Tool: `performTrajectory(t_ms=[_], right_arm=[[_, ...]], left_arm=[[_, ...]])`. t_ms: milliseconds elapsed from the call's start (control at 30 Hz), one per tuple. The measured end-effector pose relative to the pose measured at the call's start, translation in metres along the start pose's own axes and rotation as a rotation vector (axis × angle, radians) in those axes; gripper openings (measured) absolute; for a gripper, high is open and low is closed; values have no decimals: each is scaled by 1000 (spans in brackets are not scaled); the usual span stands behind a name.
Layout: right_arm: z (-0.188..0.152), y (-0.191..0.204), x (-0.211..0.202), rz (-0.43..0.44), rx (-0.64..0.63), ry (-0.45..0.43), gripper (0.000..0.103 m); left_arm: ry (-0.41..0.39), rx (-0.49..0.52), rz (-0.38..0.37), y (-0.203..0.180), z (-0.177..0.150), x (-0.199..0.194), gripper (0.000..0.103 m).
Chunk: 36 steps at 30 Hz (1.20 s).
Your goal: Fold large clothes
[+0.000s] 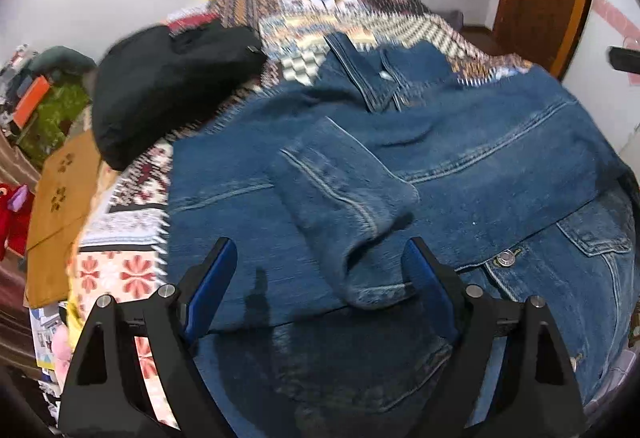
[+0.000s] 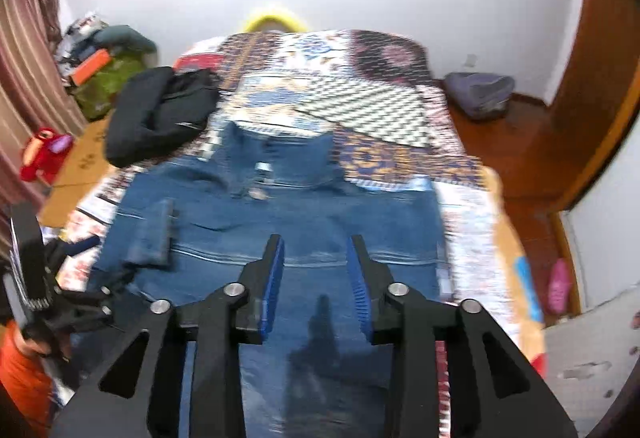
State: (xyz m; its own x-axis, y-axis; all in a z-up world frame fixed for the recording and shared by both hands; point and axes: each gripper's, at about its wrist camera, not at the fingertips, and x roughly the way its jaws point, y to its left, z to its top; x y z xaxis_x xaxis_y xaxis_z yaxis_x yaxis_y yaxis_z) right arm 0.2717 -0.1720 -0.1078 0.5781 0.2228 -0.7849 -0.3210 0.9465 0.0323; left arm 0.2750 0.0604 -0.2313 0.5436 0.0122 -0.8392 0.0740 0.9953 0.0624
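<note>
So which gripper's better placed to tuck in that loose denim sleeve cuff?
Probably left: the left gripper hangs open right above the sleeve cuff on the denim jacket, while the right gripper sits mid-jacket, away from it.

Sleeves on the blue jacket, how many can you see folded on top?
1. One sleeve lies folded across the denim jacket, its cuff near the left gripper. The other sleeve may be tucked underneath, hidden.
</note>
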Motion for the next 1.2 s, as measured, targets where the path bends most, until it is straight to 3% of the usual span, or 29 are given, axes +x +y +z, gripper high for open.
performTrajectory(t_ms=[67, 167, 300, 433, 600, 733, 900, 1033, 1067, 1200], right_arm=[[-12, -12, 3, -53, 11, -7, 49], [-24, -21, 15, -90, 16, 14, 50], [-32, -29, 22, -44, 34, 2, 50], [-34, -43, 27, -36, 132, -13, 50], [-37, -46, 34, -57, 159, 0, 50], [-43, -42, 38, -81, 139, 4, 50], [-50, -37, 39, -104, 106, 1, 50], [-53, -34, 34, -143, 72, -20, 50], [-53, -34, 33, -145, 66, -24, 50], [-50, -32, 21, -178, 45, -74, 50]], left_arm=[[25, -4, -17, -5, 5, 11, 85], [44, -7, 0, -12, 12, 26, 85], [6, -47, 41, -8, 13, 31, 84], [-50, -92, 66, 6, 13, 18, 69], [-101, -231, -23, 43, 11, -4, 41], [-53, -379, -168, 72, -1, 2, 41], [2, -471, -246, 81, -20, 14, 41], [-1, -467, -199, 77, -22, 14, 37], [-19, -451, -170, 75, -20, 10, 27], [-107, -418, -150, 75, -10, -11, 18]])
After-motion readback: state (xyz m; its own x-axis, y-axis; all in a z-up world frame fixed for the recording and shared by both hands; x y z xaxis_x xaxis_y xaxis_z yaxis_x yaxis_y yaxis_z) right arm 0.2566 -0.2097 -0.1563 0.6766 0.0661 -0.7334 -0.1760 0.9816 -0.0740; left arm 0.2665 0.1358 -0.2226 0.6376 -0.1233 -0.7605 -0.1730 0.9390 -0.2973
